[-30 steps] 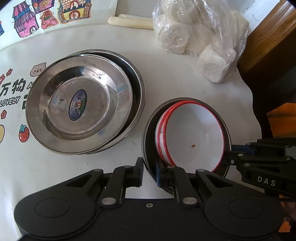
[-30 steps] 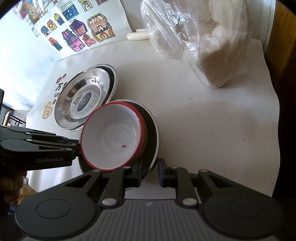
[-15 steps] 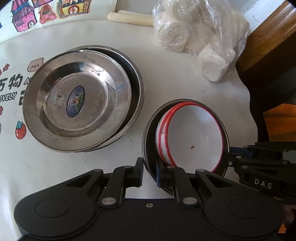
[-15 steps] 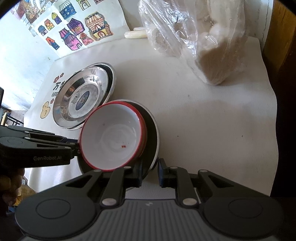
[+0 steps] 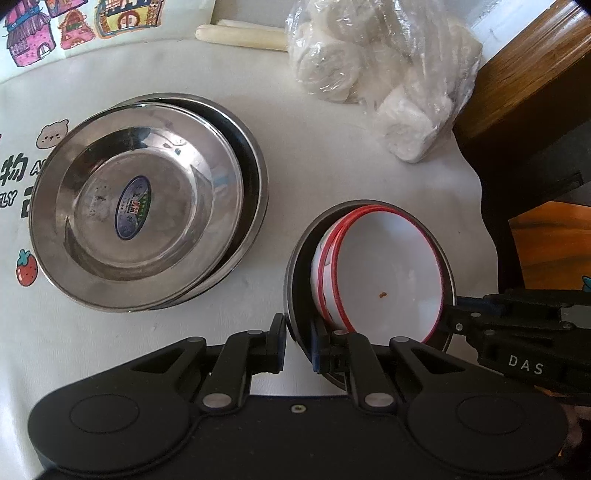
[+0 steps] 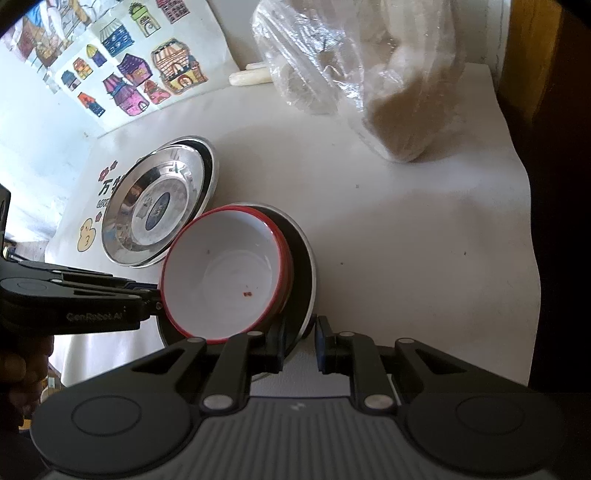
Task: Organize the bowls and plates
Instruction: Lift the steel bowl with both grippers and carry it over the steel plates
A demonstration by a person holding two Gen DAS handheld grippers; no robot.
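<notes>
A steel bowl (image 5: 301,243) holds stacked white bowls with red rims (image 5: 388,273), tilted inside it. My left gripper (image 5: 298,341) is shut on the steel bowl's near rim. My right gripper (image 6: 299,341) is shut on the opposite rim of the same steel bowl (image 6: 304,258), with the white bowls (image 6: 225,273) leaning toward the left gripper. Both hold it just over the white table. Two stacked steel plates (image 5: 136,199) lie to the left, and they also show in the right wrist view (image 6: 159,206).
A clear plastic bag of white buns (image 5: 373,70) lies at the back right. A pale stick (image 5: 240,35) lies by the wall with house pictures (image 5: 74,26). The table edge (image 5: 476,192) drops off at the right beside a wooden cabinet (image 5: 524,70).
Both grippers and the steel bowl have drifted slightly toward me and away from the plates; the grips stay the same.
</notes>
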